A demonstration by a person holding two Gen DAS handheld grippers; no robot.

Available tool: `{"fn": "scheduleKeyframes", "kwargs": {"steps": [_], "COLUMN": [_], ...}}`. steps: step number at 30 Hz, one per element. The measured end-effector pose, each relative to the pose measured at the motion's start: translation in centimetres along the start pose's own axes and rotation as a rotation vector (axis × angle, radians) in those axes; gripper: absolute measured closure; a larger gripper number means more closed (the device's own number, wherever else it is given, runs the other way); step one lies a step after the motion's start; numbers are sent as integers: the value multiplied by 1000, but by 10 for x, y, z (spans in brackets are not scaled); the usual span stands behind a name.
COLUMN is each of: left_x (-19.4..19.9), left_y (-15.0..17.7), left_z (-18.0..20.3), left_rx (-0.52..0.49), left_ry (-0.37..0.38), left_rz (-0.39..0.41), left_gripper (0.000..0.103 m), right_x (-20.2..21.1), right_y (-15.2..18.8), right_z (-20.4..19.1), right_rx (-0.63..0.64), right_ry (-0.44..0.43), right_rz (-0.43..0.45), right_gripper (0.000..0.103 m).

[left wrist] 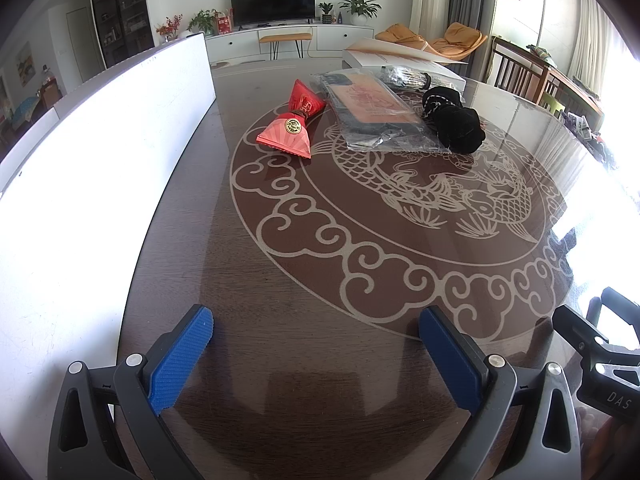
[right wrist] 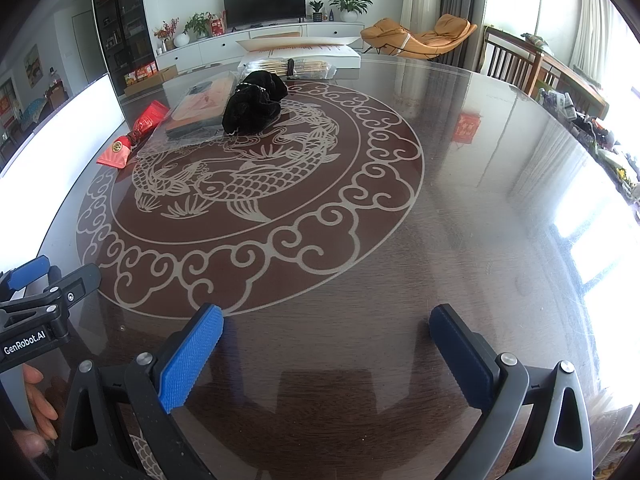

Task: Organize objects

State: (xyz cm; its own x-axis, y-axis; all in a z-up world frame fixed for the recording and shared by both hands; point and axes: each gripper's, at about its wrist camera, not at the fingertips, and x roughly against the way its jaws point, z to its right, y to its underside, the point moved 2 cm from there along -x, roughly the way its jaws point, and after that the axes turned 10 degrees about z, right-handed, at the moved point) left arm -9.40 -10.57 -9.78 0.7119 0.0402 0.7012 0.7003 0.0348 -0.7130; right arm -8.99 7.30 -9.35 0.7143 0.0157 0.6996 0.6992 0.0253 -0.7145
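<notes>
Both grippers gape empty. Red package lies far ahead, left of the black pouch; left gripper sits nearer than right gripper.

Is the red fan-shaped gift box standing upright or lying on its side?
Lying on its side: the red gift box rests lengthwise on the table, both flared ends touching the glass.

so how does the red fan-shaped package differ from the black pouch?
The red package is stiff and flat-sided, pinched at the middle into two fans with a gold seal; the black pouch is soft, lumpy and matte. The red package lies clear of the plastic-wrapped flat pack on its left; the black pouch rests against its right edge. Both lie on the table, untouched.
</notes>
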Motion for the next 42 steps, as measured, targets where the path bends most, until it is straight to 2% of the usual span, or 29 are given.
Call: {"fn": "scheduleKeyframes", "kwargs": {"steps": [12, 18, 26, 30, 33, 37, 39, 42], "left_x": [2, 4, 3, 3, 3, 3, 3, 3], "left_y": [1, 3, 1, 2, 2, 2, 2, 2], "left_z": [-1, -3, -3, -3, -3, -3, -3, -3], "left_rx": [-60, -53, -54, -47, -43, -43, -43, -43], "left_ry": [55, 48, 52, 47, 44, 44, 44, 44], "left_rz": [-84, -40, -31, -22, -21, -21, -21, -21], "left_gripper": [0, 0, 0, 0, 0, 0, 0, 0], "right_x": [-1, 0, 0, -3, -19, -43, -62, -92], "right_y": [0, 0, 0, -4, -26, -85, -115, -151], "right_z": [-1, 0, 0, -2, -5, -17, -26, -37], "right_rx": [2, 3, 5, 40, 67, 42, 41, 34], "right_ry": [1, 2, 0, -33, -70, -150, -162, -173], "right_rz": [-1, -1, -1, -12, -17, 51, 66, 59], "right_gripper": [0, 0, 0, 0, 0, 0, 1, 10]}}
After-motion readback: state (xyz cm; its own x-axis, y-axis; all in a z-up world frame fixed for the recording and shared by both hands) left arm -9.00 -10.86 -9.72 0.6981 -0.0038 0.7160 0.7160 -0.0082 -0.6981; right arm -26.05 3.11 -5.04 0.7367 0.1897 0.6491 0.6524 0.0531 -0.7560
